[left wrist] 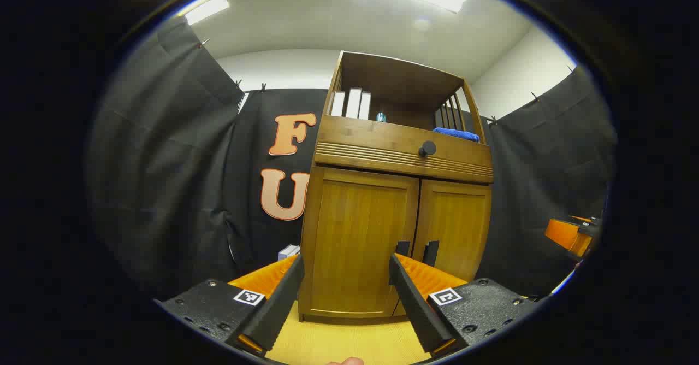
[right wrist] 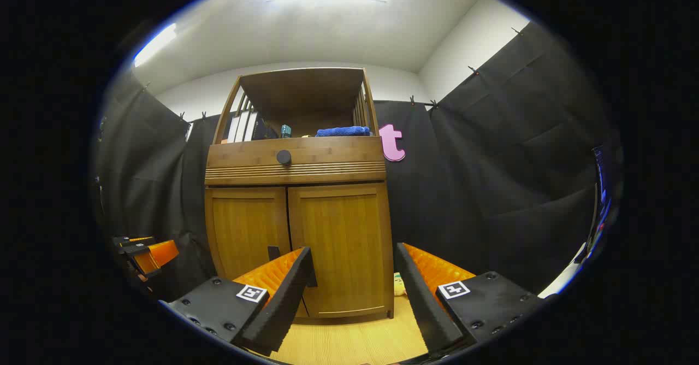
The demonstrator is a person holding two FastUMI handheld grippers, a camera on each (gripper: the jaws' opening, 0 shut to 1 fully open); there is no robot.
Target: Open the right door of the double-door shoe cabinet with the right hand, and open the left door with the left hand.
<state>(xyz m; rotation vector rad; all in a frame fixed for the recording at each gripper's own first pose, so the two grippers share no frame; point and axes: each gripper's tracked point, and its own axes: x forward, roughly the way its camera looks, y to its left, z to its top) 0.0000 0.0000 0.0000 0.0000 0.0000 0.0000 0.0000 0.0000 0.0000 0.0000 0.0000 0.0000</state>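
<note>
Behind closed doors, shoe cabinet point(right wrist: 297, 217) shelf holds books point(left wrist: 352, 104) and blue cloth point(right wrist: 343, 131).

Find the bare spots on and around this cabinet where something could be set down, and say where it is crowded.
Bare: the wooden floor before the shut doors, and the shelf between the small bottle and the blue towel. Crowded: the shelf's left end, with upright books.

My left gripper point(left wrist: 345, 277) has two long wedge-shaped fingers point(left wrist: 276, 310) with ribbed inner faces, on flat black plates studded with screws, each bearing a small square black-and-white marker. My right gripper point(right wrist: 354, 277) is built the same, screws and markers alike.
</note>
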